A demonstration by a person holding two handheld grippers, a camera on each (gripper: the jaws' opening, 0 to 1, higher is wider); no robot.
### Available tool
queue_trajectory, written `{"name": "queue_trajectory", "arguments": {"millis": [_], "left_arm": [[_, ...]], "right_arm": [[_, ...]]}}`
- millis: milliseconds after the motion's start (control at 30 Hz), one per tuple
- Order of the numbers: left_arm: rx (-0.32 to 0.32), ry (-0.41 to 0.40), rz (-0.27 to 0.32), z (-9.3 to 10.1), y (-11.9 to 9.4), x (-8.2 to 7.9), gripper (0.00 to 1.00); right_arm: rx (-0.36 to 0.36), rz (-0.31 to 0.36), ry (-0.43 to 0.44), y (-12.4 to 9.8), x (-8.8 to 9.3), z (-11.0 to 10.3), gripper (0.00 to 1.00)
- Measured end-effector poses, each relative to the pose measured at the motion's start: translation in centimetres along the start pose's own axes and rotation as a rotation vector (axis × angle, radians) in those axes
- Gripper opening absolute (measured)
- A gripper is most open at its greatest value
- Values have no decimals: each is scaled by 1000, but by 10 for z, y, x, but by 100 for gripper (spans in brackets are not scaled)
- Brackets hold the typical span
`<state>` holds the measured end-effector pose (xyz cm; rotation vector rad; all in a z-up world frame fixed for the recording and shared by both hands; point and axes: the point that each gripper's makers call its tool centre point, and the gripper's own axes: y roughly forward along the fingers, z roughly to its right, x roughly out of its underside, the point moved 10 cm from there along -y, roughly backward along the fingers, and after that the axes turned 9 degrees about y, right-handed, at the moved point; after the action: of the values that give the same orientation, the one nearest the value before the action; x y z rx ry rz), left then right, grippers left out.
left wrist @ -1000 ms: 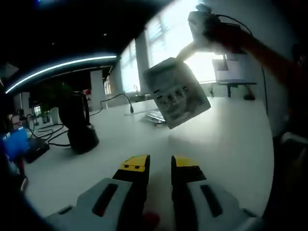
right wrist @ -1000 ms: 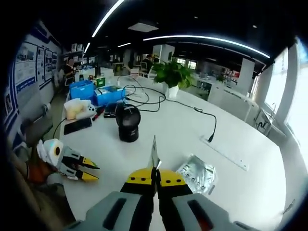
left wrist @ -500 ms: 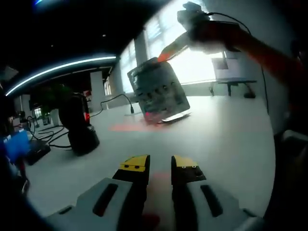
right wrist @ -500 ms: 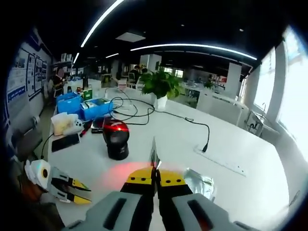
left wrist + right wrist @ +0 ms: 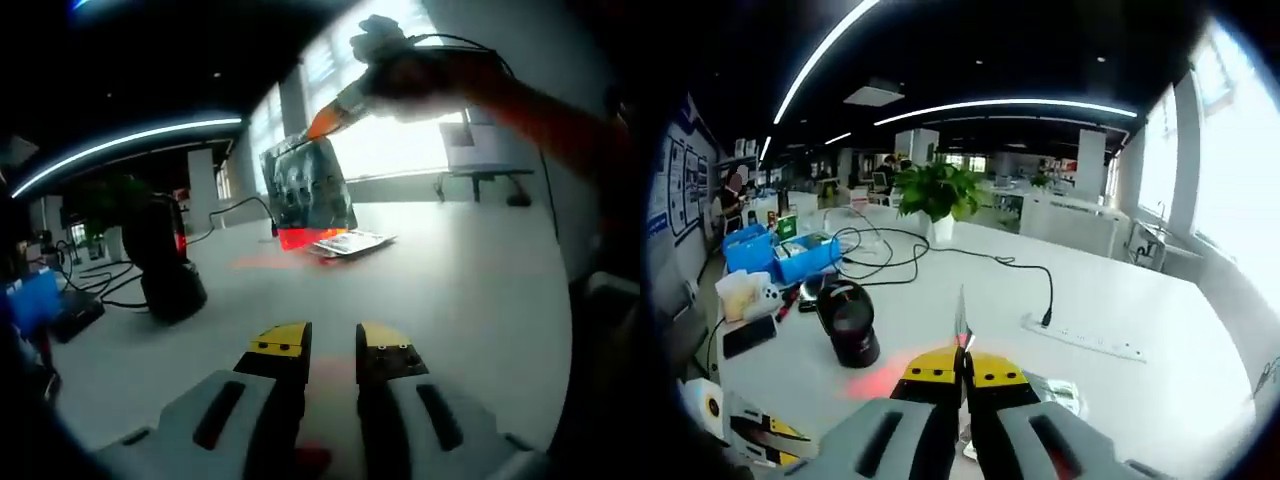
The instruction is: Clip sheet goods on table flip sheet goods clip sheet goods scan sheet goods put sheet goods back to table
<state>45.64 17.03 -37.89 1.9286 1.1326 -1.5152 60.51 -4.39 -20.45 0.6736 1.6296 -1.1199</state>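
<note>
Red scanner light falls across the lower edge of the sheet goods [image 5: 305,192] in the left gripper view, so the scan step looks to be in hand; the packet hangs above the table [image 5: 470,290], pinched by the right gripper [image 5: 325,122], well ahead of the left gripper [image 5: 335,345], whose jaws stand apart and empty. In the right gripper view the right gripper [image 5: 962,365] is closed on the sheet goods [image 5: 961,318], seen edge-on just above its tips, near the scanner [image 5: 848,323], and the next move likely calls for lowering the packet onto the table [image 5: 1160,380] and releasing.

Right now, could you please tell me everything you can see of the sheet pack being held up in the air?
The flat, shiny grey sheet pack hangs tilted above the white table, pinched at its top corner by the right claw. Rows of small dark printed items cover its face. Red light glows along its bottom edge. In the right gripper view it appears edge-on.
</note>
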Motion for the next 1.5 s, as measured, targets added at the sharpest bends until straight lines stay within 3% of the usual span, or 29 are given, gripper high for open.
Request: {"name": "queue_trajectory", "arguments": {"millis": [400,833,1200,1500], "left_arm": [[1,-2,2,0,0,0,10],[1,-5,3,0,-1,0,10],[4,-5,3,2,-2,-1,10],[3,-4,0,1,-1,0,10]], "right_arm": [[42,56,55,16,-3,-8,0],[17,105,80,29,-8,-18,0],[18,91,54,29,-5,-18,0],[11,70,35,19,-8,-5,0]]}}
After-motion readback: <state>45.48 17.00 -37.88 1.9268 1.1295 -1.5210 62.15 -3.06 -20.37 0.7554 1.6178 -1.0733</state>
